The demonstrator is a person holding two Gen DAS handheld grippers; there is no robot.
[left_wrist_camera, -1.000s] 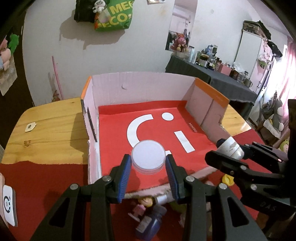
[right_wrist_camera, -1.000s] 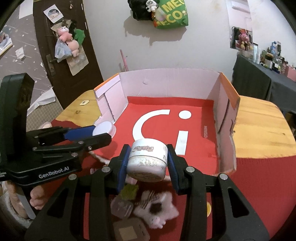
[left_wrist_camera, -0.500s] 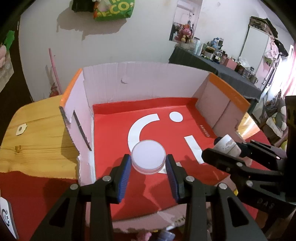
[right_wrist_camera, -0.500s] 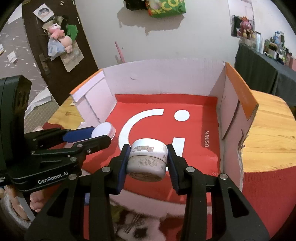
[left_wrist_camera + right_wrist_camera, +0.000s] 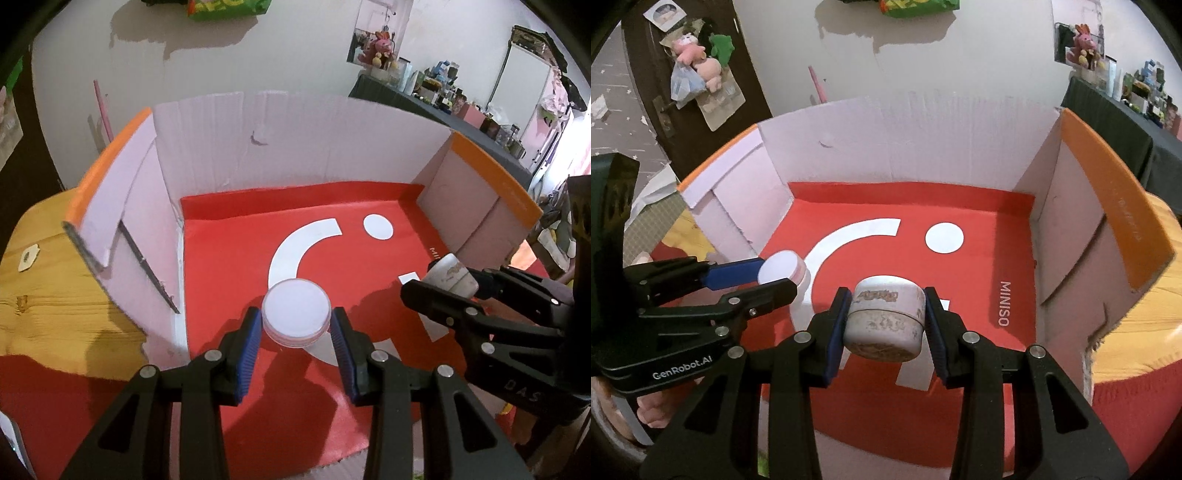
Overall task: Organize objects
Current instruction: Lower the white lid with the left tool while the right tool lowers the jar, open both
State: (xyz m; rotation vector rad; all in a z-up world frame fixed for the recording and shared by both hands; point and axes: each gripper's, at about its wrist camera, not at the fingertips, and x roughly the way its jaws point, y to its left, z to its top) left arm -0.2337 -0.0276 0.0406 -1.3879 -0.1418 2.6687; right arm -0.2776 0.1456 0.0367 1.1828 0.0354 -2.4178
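Left wrist view shows the left tongs (image 5: 295, 328) closed on a flat round container (image 5: 295, 312), their blue-padded fingers pressed against its two sides. The container is a low disc with a plain white top and a clear, faintly pink rim beneath. It is held above the red floor of a cardboard box (image 5: 295, 136), over the lower end of a white curved mark printed there. The box has pale pinkish-white inner walls, orange top edges on its side flaps, and a white dot printed beside the curve. It sits on a wooden table (image 5: 44, 295) partly covered by a red cloth (image 5: 74, 402).

From the right wrist view, the right tongs (image 5: 884, 317) are closed on a squat white jar (image 5: 884, 319), gripped at its sides. The jar is a short cylinder with a slightly domed lid, worn brownish lettering on the lid edge and scuffed, patchy marks around the body. It is held over the box floor near a white bar mark, to the left of the printed word MINISO (image 5: 1004, 303). The left tongs and their container appear at the left of this view, beside the jar but apart from it.
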